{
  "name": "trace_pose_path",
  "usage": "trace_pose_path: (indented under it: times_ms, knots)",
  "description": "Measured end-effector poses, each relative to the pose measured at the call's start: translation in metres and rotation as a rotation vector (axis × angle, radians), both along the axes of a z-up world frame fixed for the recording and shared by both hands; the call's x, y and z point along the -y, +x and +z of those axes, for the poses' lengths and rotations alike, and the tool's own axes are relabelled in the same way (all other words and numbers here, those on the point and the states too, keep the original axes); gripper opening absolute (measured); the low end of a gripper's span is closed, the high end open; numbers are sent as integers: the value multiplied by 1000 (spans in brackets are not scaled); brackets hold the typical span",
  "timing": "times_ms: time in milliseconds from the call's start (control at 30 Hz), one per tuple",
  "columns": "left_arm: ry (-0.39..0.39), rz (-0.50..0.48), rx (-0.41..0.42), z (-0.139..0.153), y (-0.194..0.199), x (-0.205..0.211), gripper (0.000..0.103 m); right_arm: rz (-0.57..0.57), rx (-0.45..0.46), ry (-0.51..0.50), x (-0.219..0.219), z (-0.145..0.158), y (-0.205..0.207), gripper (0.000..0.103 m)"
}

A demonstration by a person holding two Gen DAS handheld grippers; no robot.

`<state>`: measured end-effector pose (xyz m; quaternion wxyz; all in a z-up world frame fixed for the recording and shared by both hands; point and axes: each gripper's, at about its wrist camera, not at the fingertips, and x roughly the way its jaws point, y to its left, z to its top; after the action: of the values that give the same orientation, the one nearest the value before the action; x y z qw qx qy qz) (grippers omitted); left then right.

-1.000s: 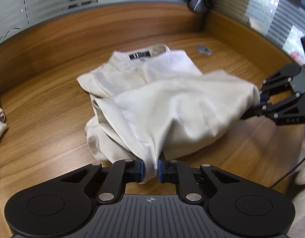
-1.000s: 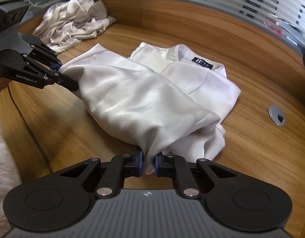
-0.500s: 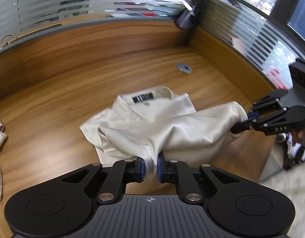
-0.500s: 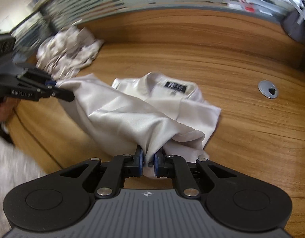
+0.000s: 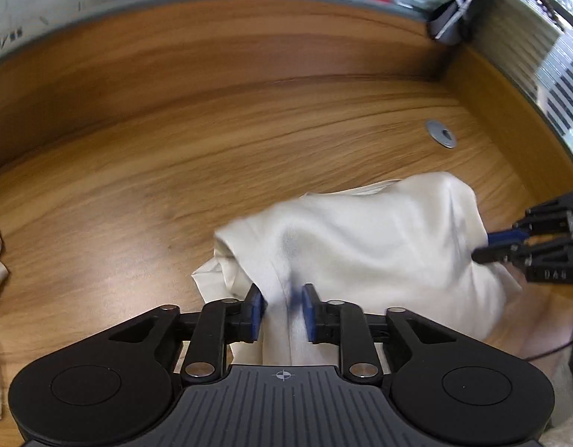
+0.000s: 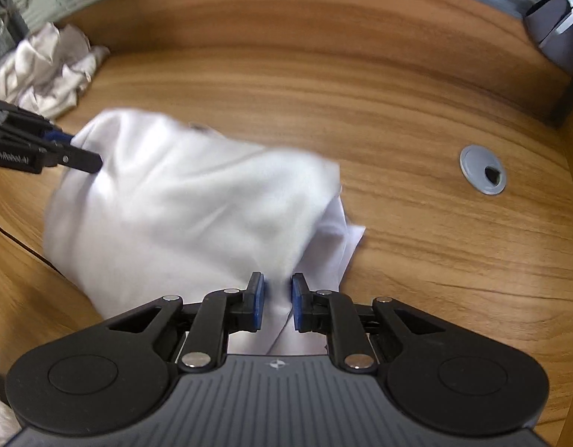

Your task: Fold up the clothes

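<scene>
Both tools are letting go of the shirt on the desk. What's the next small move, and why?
Probably draw both tools back and up, clear of the cloth. The left tool and right tool are both opening, and the shirt is still between their pads, bunched on the desk. Pulling away sideways could drag the fold open.

Bright daylight, soft shadows, heavy fisheye bending at edges, motion blur throughout.

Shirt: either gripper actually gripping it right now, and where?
Neither. Both sets of jaws are opening with a fold of the white shirt lying loose between them, left gripper at one end, right gripper at the other.
</scene>
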<state>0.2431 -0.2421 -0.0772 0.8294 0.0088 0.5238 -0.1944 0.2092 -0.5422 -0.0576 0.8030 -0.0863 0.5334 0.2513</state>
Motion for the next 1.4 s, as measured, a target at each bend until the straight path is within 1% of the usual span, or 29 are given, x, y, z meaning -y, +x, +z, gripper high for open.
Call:
trace_pose_path:
  times_ms: [33, 67, 100, 133, 167, 200, 233, 267, 333, 367, 400, 533, 633, 667, 733, 800, 933, 1033, 1100, 1133, 1200, 1300, 1333, 1400]
  knots:
    - [-3, 15, -3, -2, 0, -2, 43, 1, -5, -5, 1, -4, -2, 23]
    - [-8, 29, -3, -4, -1, -4, 49, 1, -10, -10, 2, -7, -4, 26]
    - [-9, 40, 0, -4, -2, -5, 58, -4, -7, -8, 3, -7, -5, 29]
    - [-11, 53, 1, -2, -5, -9, 62, -15, -5, 3, 7, -4, -7, 36]
    - [-13, 66, 2, 0, -9, -12, 68, -25, -2, 14, 11, -1, -8, 47]
    - [-14, 78, 2, 2, -12, -16, 72, -36, 0, 26, 15, 1, -10, 55]
    - [-16, 91, 2, 5, -15, -20, 73, -47, 2, 38, 19, 4, -11, 68]
    - [-24, 107, 0, 7, -18, -25, 75, -60, 1, 63, 23, 6, -12, 77]
    - [-47, 145, -18, 8, -25, -34, 77, -81, -8, 113, 33, 10, -12, 82]
    - [-60, 165, -28, 8, -28, -38, 78, -90, -12, 139, 38, 12, -11, 87]
    - [-74, 186, -42, 9, -32, -43, 80, -100, -15, 168, 43, 13, -8, 90]
    - [-149, 248, -133, 4, -51, -55, 84, -134, -42, 270, 56, 13, 10, 99]
    - [-201, 253, -194, -4, -65, -53, 84, -149, -60, 308, 59, 9, 28, 99]
    - [-205, 253, -204, -6, -70, -52, 84, -165, -44, 303, 59, 7, 34, 99]
    - [-202, 247, -221, -10, -78, -48, 84, -182, -42, 318, 60, 1, 47, 100]
    - [-189, 220, -234, -16, -80, -41, 84, -183, -80, 344, 58, -9, 62, 100]
    - [-160, 221, -218, -22, -75, -33, 84, -165, -141, 344, 49, -27, 87, 100]
    - [-151, 230, -209, -25, -70, -27, 83, -126, -189, 359, 41, -37, 94, 100]
    - [-147, 225, -206, -26, -69, -27, 81, -94, -239, 369, 34, -44, 93, 100]
    - [-147, 219, -205, -27, -68, -25, 81, -76, -244, 372, 32, -45, 90, 101]
    - [-145, 208, -202, -28, -66, -24, 74, -32, -242, 344, 22, -45, 82, 102]
    - [-139, 206, -195, -32, -62, -22, 72, 33, -238, 302, 9, -44, 71, 101]
    - [-136, 205, -194, -33, -60, -21, 72, 55, -235, 287, 4, -43, 67, 98]
    - [-127, 204, -193, -34, -57, -18, 71, 117, -185, 227, -11, -39, 54, 81]
